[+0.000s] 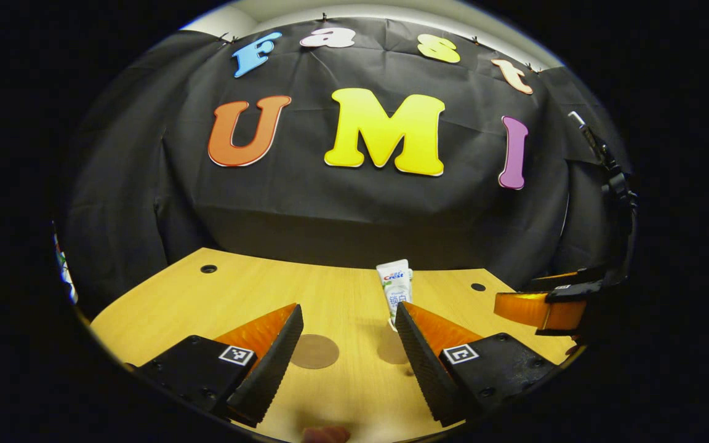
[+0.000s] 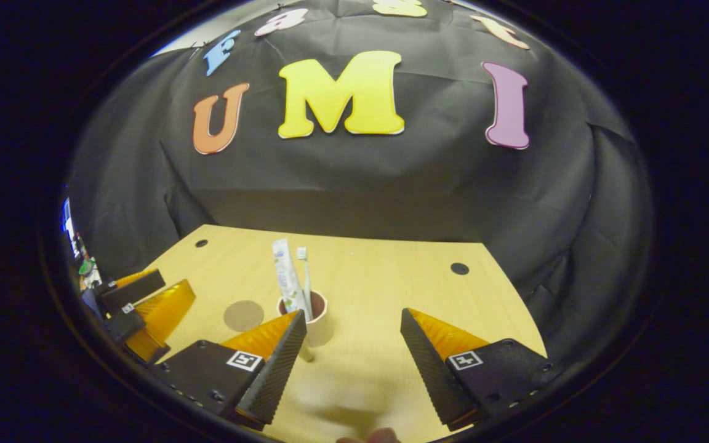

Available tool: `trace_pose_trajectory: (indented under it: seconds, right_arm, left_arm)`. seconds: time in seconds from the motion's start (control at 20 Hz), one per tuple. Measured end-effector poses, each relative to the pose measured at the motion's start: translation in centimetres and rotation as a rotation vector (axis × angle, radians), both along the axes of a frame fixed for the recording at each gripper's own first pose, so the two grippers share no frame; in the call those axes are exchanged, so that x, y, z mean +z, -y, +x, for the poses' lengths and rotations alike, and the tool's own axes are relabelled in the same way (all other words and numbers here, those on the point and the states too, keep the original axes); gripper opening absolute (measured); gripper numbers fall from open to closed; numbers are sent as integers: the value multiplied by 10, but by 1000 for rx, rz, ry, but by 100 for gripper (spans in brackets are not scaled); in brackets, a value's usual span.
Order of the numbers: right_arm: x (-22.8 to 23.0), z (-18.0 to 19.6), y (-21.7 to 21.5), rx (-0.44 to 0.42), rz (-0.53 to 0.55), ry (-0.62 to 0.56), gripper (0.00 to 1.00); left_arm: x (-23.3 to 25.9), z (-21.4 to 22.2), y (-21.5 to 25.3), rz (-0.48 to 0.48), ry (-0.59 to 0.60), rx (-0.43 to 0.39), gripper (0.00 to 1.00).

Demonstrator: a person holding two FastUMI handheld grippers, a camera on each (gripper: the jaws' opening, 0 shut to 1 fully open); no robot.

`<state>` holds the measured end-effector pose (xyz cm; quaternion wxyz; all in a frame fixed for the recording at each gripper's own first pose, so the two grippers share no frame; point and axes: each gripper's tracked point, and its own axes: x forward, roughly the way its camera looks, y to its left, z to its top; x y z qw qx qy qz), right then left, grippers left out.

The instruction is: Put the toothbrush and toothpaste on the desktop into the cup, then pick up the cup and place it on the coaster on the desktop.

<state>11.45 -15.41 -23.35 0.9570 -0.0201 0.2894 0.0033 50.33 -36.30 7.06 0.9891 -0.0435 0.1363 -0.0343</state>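
Black cloth behind, pale wooden desktop (image 2: pixel 391 369) below, with dark round holes near its far corners.

Nearest in the right gripper view: right gripper (image 2: pixel 349 357) spread wide, holding nothing, hovering over the near edge. Just past its left finger, the cup (image 2: pixel 316 320), upright, about midway between the near and far edges. Already inside: toothpaste (image 2: pixel 287 274) and toothbrush (image 2: pixel 305 277), both leaning out above the rim, bristles up. Beside the cup toward the left edge, apart from it, the coaster (image 2: pixel 243 315), a flat brown disc lying bare. Farther left, at the desktop's left edge, the left gripper (image 2: pixel 139 307), seen side-on.

In the left gripper view: left gripper (image 1: pixel 348 344) also spread, empty. Coaster (image 1: pixel 314 351) between its fingers; toothpaste (image 1: pixel 395 289) rising behind its right finger, cup itself mostly hidden there.

Judged: 2 items loaded, only the lift and set-down left. Cup likely light, thin-walled and top-heavy with tall contents, so prone to tipping or crushing. Best gripped across the wall below the rim, gently, kept upright, clear of tube and brush.
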Motion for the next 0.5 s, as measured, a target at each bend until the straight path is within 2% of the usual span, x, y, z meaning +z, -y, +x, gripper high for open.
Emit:
trace_pose_trajectory:
  seconds: [0.2, 0.5]
  right_arm:
    - [-16, 2, -28, -3, 33, -117, 94]
    - [-40, 17, -51, -4, 28, -295, 94]
  left_arm:
    - [28, -28, -32, 31, 3, -13, 96]
    - [66, -61, -71, 34, 23, 16, 96]
